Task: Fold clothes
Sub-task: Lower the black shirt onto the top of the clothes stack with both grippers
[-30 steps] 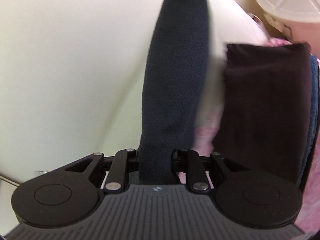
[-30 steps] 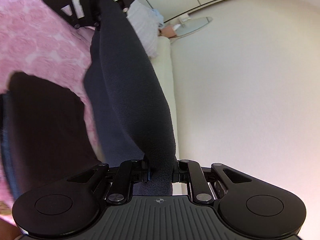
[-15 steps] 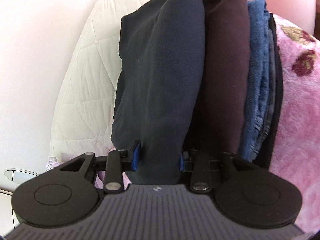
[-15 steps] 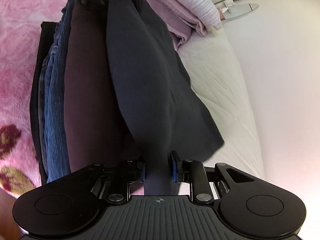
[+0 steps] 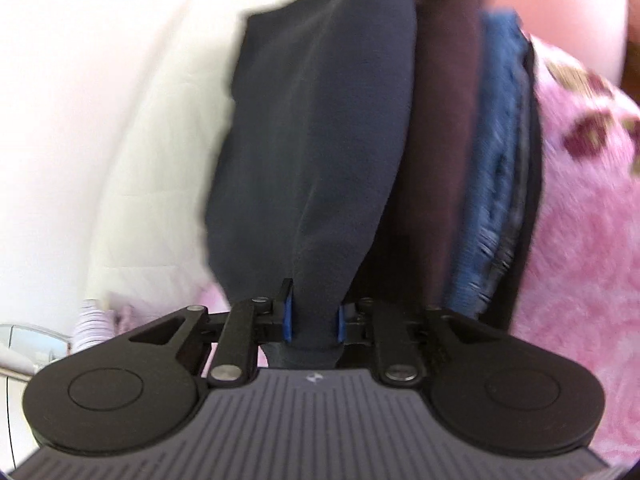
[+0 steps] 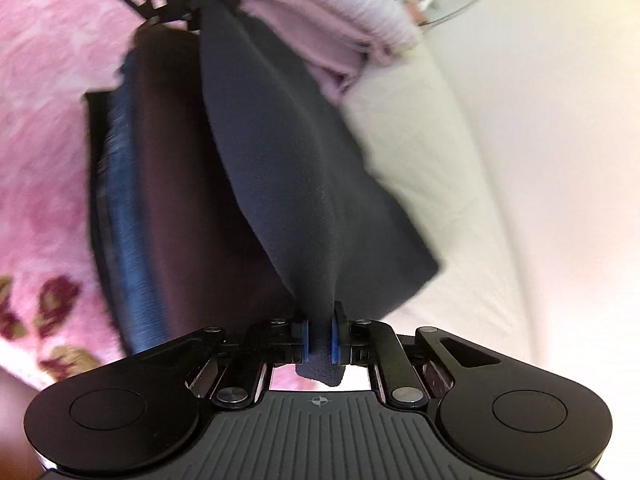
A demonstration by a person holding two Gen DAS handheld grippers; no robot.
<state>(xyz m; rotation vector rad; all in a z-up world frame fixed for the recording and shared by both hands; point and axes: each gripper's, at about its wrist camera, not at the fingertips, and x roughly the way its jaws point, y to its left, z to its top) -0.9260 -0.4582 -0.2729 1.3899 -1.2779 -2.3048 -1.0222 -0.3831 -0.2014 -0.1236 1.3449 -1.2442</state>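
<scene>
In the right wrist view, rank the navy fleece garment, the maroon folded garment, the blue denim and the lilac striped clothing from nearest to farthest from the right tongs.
1. Navy fleece garment: clamped in the right tongs, stretched straight ahead.
2. Maroon folded garment: just left of the navy one, top of the stack.
3. Blue denim: further left, under the maroon layer.
4. Lilac striped clothing: far end, upper right.

You are working in a home, most likely a bedroom. A fluffy pink blanket (image 5: 580, 240) with a dark floral print covers the bed, and a white quilted mattress (image 6: 420, 168) shows beside it. On that blanket lies a stack of folded clothes (image 5: 460, 160), with lilac folded garments (image 6: 332, 28) just beyond.
</scene>
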